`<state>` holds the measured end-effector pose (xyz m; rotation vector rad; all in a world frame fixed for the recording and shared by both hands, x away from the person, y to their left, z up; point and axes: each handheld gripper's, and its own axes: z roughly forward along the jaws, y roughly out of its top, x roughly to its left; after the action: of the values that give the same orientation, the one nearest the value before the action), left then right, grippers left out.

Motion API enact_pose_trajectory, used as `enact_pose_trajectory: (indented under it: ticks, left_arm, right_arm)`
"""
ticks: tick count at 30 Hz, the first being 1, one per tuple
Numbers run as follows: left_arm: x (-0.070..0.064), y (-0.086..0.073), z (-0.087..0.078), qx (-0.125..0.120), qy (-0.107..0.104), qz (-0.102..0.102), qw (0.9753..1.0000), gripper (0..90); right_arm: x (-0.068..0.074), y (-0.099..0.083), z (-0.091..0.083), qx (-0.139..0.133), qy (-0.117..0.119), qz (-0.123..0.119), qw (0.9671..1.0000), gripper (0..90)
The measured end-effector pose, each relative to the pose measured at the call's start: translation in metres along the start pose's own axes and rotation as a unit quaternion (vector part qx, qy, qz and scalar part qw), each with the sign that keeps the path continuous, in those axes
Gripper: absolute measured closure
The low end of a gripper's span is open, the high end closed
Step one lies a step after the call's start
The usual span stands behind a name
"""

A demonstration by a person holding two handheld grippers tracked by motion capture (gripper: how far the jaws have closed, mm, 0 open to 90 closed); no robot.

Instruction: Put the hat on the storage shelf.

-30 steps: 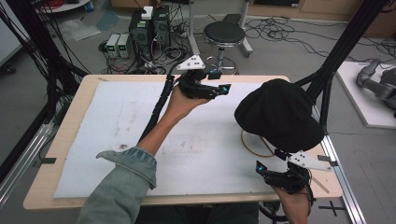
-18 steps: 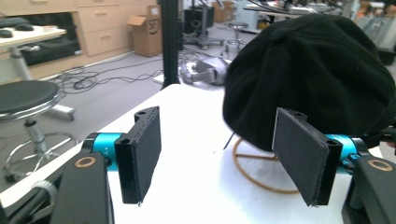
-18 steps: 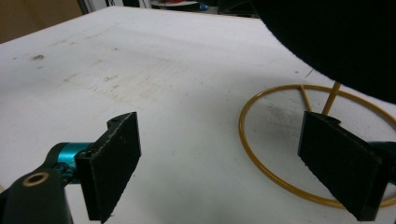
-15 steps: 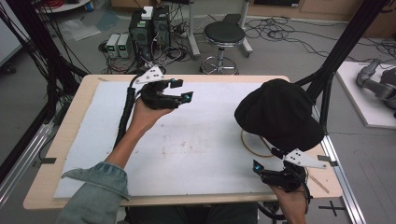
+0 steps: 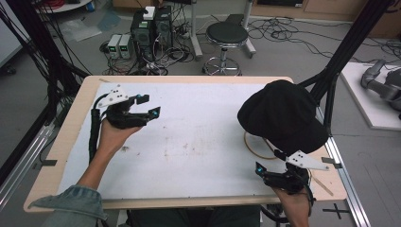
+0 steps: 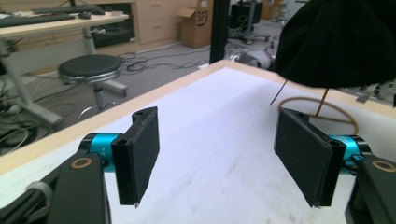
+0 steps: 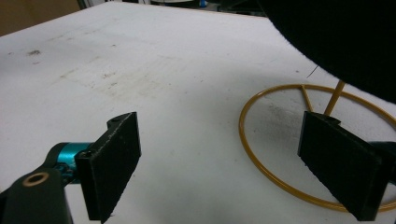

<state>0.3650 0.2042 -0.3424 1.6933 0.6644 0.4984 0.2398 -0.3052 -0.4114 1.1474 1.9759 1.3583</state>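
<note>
A black hat [image 5: 283, 116] sits on a thin gold stand whose ring base [image 5: 253, 146] lies on the white table top [image 5: 198, 137] at the right. My left gripper [image 5: 150, 106] hovers over the far left part of the table, open and empty, pointing right toward the hat [image 6: 341, 42]. In the left gripper view its jaws stand wide apart [image 6: 219, 163], with the ring base [image 6: 345, 116] beyond them. My right gripper [image 5: 265, 172] is at the table's near right edge, just in front of the ring base [image 7: 261, 158]. It is open [image 7: 219, 163], nothing between its pads, and the hat [image 7: 345, 37] hangs above.
Past the table's far edge stand a black stool [image 5: 227, 35] and computer boxes [image 5: 151, 28] amid cables on the floor. A black frame post [image 5: 345, 52] slants up behind the hat. A grey machine part [image 5: 383, 82] lies on a white platform at the right.
My left gripper has swung from the far middle of the table, close to the hat, over to the far left side. The right gripper has barely moved.
</note>
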Motion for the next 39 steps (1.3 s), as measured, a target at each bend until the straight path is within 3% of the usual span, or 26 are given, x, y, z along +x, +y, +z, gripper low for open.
enact_pose_trajectory:
  ticks: [8,11,17,23,34,39]
  left_arm:
    - [0.005,-0.036,-0.039,0.019,0.037,-0.012,0.9990,28.4]
    - [0.006,-0.049,-0.054,0.016,0.054,-0.017,0.9983,28.4]
    - [0.006,-0.070,-0.078,0.019,0.094,-0.029,0.9950,28.0]
    - [0.001,-0.088,-0.098,0.011,0.115,-0.035,0.9927,26.6]
    - [0.001,-0.104,-0.114,0.013,0.139,-0.046,0.9891,26.4]
    - [0.001,-0.108,-0.115,0.021,0.137,-0.044,0.9894,26.0]
  right_arm:
    - [0.001,0.000,0.001,0.002,0.000,-0.007,1.0000,12.9]
    - [0.001,0.000,0.001,0.002,0.000,-0.008,1.0000,12.9]
    - [0.000,0.000,0.002,0.002,0.000,-0.006,1.0000,12.9]
    - [0.000,0.000,0.001,0.003,-0.001,-0.006,1.0000,13.0]
    - [0.003,0.002,0.005,0.006,0.005,-0.011,0.9999,12.9]
    - [0.002,0.002,0.004,0.004,0.004,-0.010,0.9999,12.9]
